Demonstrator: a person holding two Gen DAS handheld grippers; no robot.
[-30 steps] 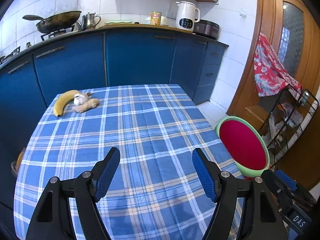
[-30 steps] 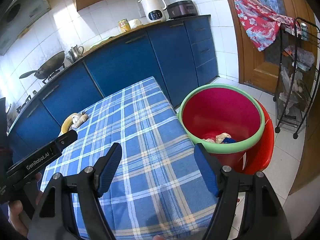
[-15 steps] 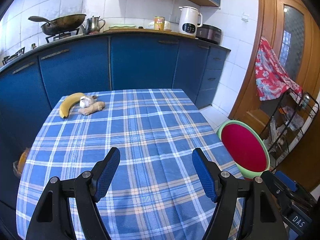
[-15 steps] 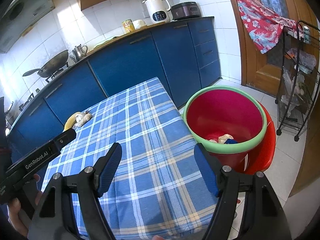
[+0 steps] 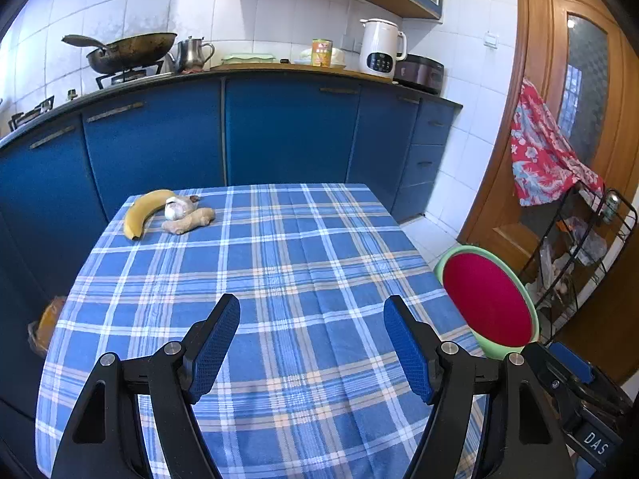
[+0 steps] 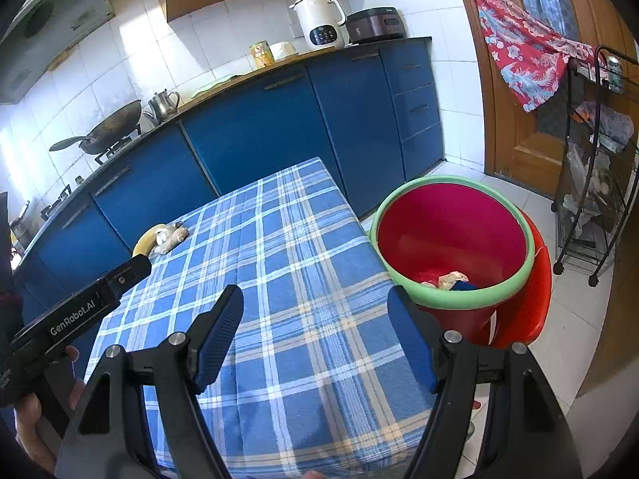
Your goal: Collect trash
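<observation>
L gripper [image 5: 311, 343]: low over near end of worktop [image 5: 279, 279], level, aimed along the checked cloth toward far cabinets. Jaws spread wide, nothing between. Blue pads [image 5: 215, 339] face each other.

R gripper [image 6: 315, 331]: also over near edge, aimed twd worktop's right side and bin. Jaws spread wide, holding nothing. Its body shows at lower right of left wrist view. L gripper body w/ "GenRobot.AI" label runs in from left of right wrist view, person's hand [image 6: 32, 427] around its grip.

Trash: already in red bin [image 6: 455, 299] w/ green rim – crumpled pale scrap [image 6: 451, 279] plus something blue beside it, at bottom. Bin stands on floor just beside worktop's right edge, mouth tilted twd cameras.

On worktop, far left corner: banana [image 5: 141, 211], long axis running roughly near-to-far, curved, one end near the cloth's left edge; garlic bulb [image 5: 175, 207] touching it; ginger piece [image 5: 187, 221] just beside, long axis across the worktop. All well apart from both grippers.
</observation>
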